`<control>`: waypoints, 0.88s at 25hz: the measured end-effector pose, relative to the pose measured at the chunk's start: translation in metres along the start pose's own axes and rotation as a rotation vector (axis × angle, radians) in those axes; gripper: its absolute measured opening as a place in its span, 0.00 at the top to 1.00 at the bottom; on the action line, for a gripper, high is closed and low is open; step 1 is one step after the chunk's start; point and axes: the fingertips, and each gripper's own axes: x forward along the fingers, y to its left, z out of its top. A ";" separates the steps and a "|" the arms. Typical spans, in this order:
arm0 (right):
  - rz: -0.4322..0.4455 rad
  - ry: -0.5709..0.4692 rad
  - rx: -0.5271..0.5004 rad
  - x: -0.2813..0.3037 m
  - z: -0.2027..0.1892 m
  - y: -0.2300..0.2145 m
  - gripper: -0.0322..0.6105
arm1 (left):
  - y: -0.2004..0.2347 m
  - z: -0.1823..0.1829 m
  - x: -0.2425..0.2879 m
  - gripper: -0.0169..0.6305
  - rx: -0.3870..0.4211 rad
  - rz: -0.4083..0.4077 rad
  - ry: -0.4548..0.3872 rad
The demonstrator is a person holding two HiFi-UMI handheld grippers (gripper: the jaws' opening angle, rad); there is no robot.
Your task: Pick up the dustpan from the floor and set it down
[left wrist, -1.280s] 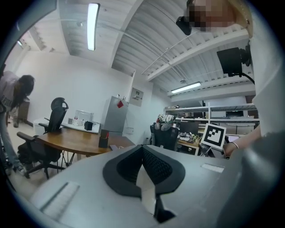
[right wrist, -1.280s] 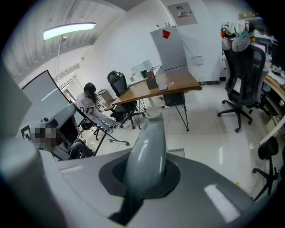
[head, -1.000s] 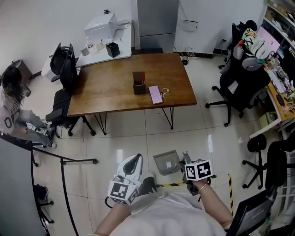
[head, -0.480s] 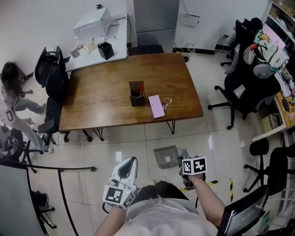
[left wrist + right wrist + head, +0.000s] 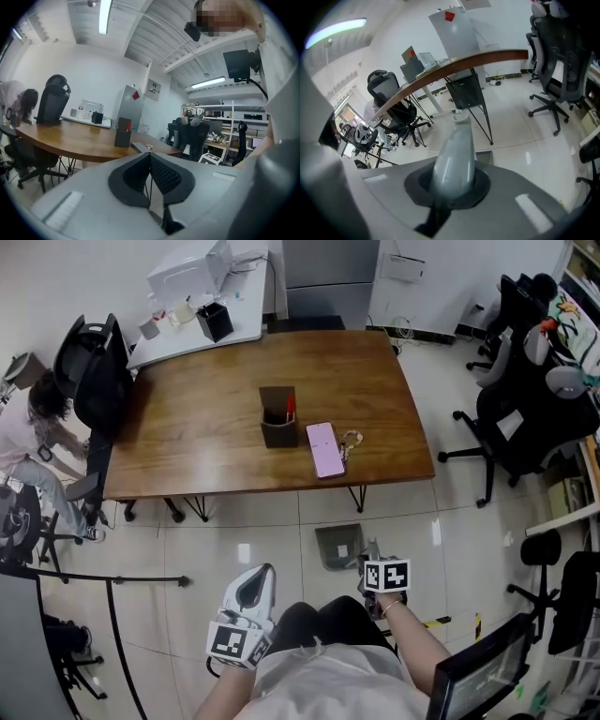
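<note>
My right gripper (image 5: 368, 566) is shut on the grey handle (image 5: 454, 154) of the dustpan (image 5: 339, 547). The grey pan points away from me, low over the pale floor tiles just in front of the wooden table (image 5: 206, 442). Whether it touches the floor I cannot tell. In the right gripper view the handle fills the gap of the right gripper (image 5: 452, 187), and a bit of the pan (image 5: 485, 157) shows past it. My left gripper (image 5: 253, 585) hovers at the left, away from the dustpan. In the left gripper view the left gripper (image 5: 150, 178) has its pads together with nothing between them.
On the table stand a brown pen holder (image 5: 278, 418), a pink phone (image 5: 326, 449) and keys (image 5: 350, 440). A person (image 5: 37, 442) bends by black chairs at the left. More office chairs (image 5: 525, 418) stand at the right. Yellow-black tape (image 5: 450, 622) marks the floor.
Both grippers have sunk and moved toward the table. The dustpan went with the right gripper, nearer the table's front edge. The person at the left has shifted.
</note>
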 end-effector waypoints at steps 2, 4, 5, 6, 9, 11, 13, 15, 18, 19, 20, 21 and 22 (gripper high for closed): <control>-0.030 -0.019 0.001 0.003 -0.005 -0.005 0.94 | 0.001 -0.006 -0.001 0.95 -0.002 0.006 0.006; -0.072 0.017 -0.031 0.006 -0.010 -0.008 0.89 | 0.003 -0.006 -0.001 0.95 -0.004 0.009 0.008; -0.080 0.053 -0.041 0.009 -0.014 -0.007 0.75 | 0.004 -0.006 -0.002 0.95 -0.008 0.009 0.009; -0.085 0.084 -0.048 0.010 -0.018 -0.006 0.38 | 0.004 -0.005 -0.003 0.95 -0.013 0.006 0.012; -0.163 0.120 -0.132 0.001 -0.021 -0.007 0.04 | 0.000 0.004 -0.009 0.95 -0.024 -0.008 0.027; -0.209 0.117 -0.175 -0.016 -0.021 -0.007 0.04 | -0.006 0.017 -0.015 0.95 -0.027 -0.019 0.038; -0.205 0.100 -0.166 -0.038 -0.019 0.001 0.04 | -0.010 0.027 -0.024 0.95 -0.030 -0.028 0.048; -0.187 0.067 -0.148 -0.063 -0.014 0.014 0.04 | -0.015 0.043 -0.034 0.95 -0.038 -0.035 0.062; -0.164 -0.024 -0.144 -0.107 -0.002 0.038 0.04 | -0.027 0.067 -0.048 0.95 -0.034 -0.070 0.070; -0.163 -0.063 -0.144 -0.122 0.003 0.045 0.08 | -0.031 0.074 -0.053 0.95 -0.027 -0.085 0.064; -0.167 -0.107 -0.144 -0.137 0.007 0.050 0.17 | -0.034 0.078 -0.058 0.95 -0.021 -0.097 0.057; -0.176 -0.156 -0.143 -0.153 0.010 0.054 0.27 | -0.038 0.081 -0.063 0.95 -0.017 -0.105 0.047; -0.188 -0.207 -0.142 -0.170 0.013 0.057 0.43 | -0.042 0.082 -0.068 0.95 -0.015 -0.112 0.037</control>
